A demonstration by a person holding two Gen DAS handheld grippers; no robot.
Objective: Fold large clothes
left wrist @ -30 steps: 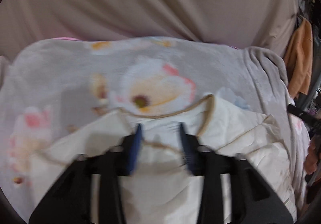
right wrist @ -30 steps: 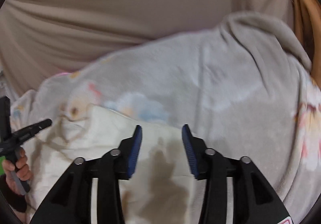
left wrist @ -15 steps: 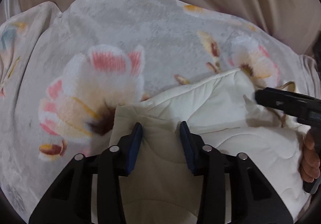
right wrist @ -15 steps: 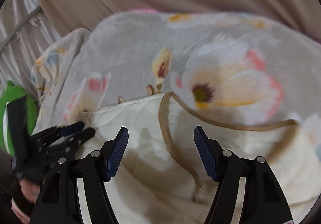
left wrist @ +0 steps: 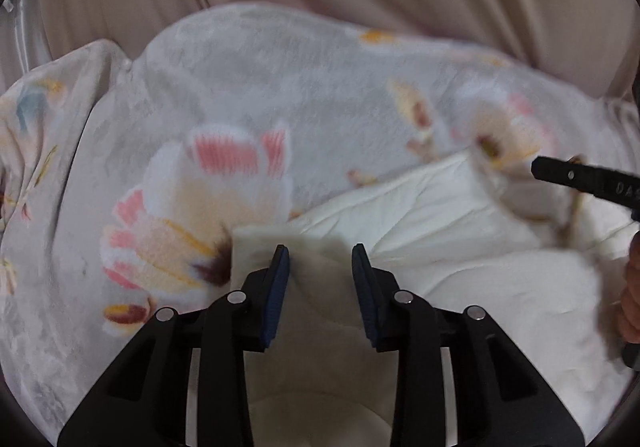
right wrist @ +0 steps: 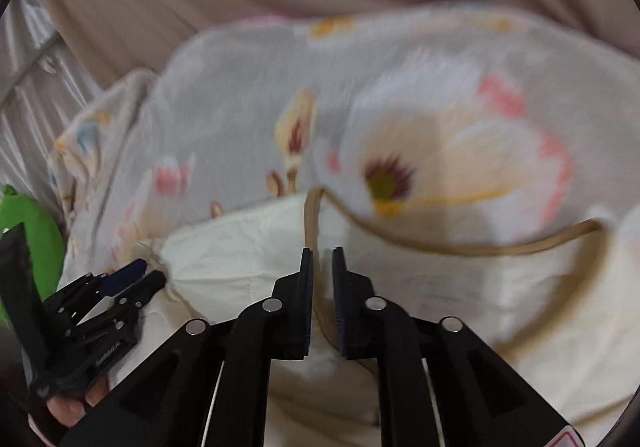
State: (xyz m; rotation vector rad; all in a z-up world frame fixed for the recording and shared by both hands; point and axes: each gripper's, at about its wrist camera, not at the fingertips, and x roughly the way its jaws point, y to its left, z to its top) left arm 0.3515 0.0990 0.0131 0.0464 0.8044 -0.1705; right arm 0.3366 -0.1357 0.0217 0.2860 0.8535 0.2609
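Cream quilted garment (right wrist: 460,287) laid on grey floral fleece blanket (left wrist: 280,95). Tan trim (right wrist: 316,239) pinched by right gripper (right wrist: 321,251); left gripper (left wrist: 320,251) spread over cuff. Risk: thin trim slipped, fold lost.

Your left tongs (left wrist: 320,279) stood with their blue-padded fingers (left wrist: 276,291) spread apart, pointing forward and low. Your right tongs (right wrist: 322,279) had their fingers (right wrist: 306,287) drawn nearly together, leaving only a thin gap. Your bare hand (right wrist: 72,411) showed beneath the left tool's handle, fingertips curled around it.
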